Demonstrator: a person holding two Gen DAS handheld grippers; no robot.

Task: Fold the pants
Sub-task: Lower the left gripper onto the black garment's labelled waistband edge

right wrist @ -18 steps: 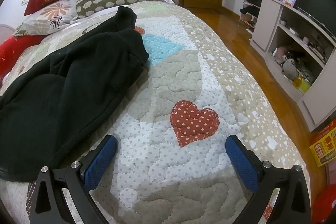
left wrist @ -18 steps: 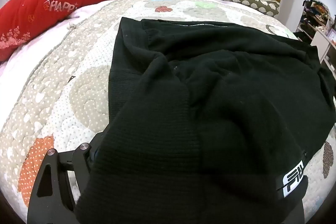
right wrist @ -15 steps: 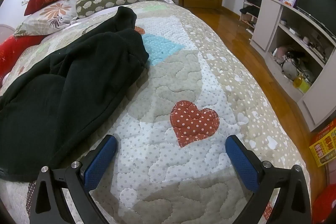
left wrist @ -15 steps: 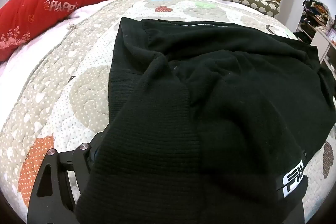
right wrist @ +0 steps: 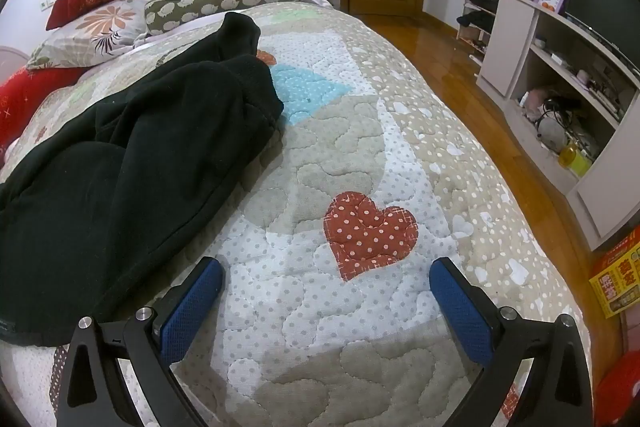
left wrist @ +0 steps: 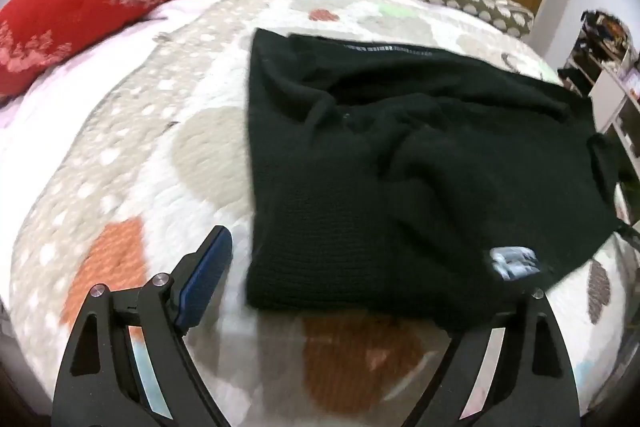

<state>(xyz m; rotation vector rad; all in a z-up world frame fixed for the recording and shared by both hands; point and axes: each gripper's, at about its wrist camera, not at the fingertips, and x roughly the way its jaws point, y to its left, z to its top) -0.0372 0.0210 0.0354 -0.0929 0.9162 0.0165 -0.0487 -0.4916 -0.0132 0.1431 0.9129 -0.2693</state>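
Black pants (left wrist: 420,163) on quilt (right wrist: 360,155), hand-held grippers wide

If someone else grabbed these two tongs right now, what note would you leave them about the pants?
Left tongs: open, holding nothing, near edge of the black pants just ahead between the tips.
Right tongs: open, empty, over bare quilt by the red heart patch; pants lie to its left.
Done: pants look folded over once, rumpled.
Left: probably smooth them and fold again.
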